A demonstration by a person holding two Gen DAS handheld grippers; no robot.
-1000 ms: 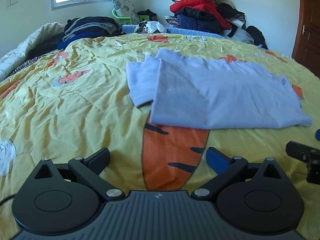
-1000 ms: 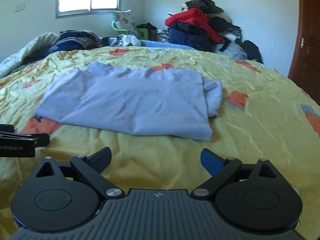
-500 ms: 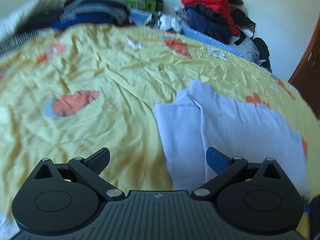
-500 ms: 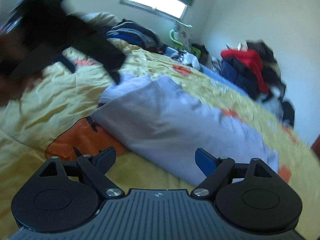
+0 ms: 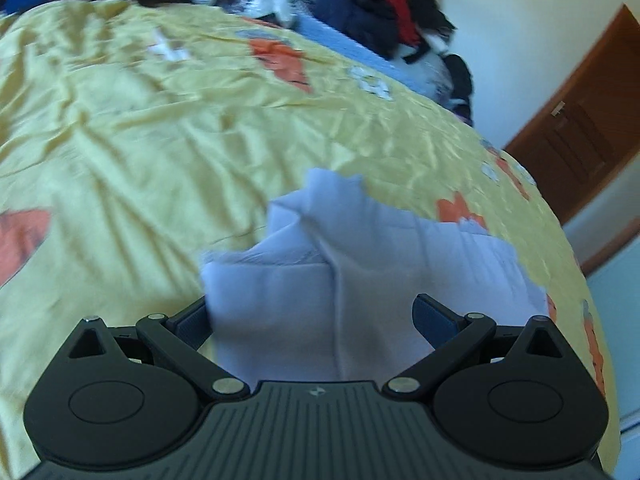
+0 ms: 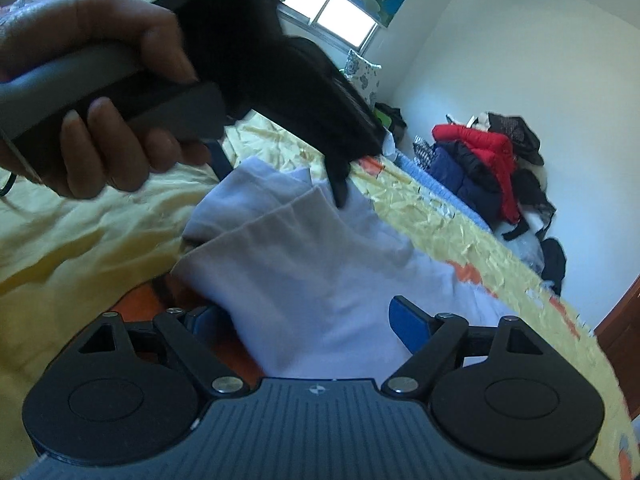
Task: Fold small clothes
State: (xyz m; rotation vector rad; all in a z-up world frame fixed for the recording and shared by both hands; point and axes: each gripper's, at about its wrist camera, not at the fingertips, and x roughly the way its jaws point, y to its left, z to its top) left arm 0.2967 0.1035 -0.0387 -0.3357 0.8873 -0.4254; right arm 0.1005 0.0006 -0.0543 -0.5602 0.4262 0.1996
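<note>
A folded pale lilac garment (image 5: 344, 280) lies on the yellow bedspread (image 5: 120, 140). My left gripper (image 5: 312, 316) is open, low over the garment's left end, with cloth between its fingers. My right gripper (image 6: 308, 320) is open, at the garment's (image 6: 320, 272) near corner, cloth between its fingers too. In the right wrist view the left gripper's fingertips (image 6: 340, 196) touch the garment's far edge, held by a hand (image 6: 100, 80).
A pile of red and dark clothes (image 5: 372, 4) sits at the far side by the wall, also in the right wrist view (image 6: 488, 160). A brown door (image 5: 580, 132) is on the right. A window (image 6: 332, 16) is behind the bed.
Both grippers have moved forward and down onto the left end of the garment, the right one swinging leftward. Both stay open. The garment has not moved.
</note>
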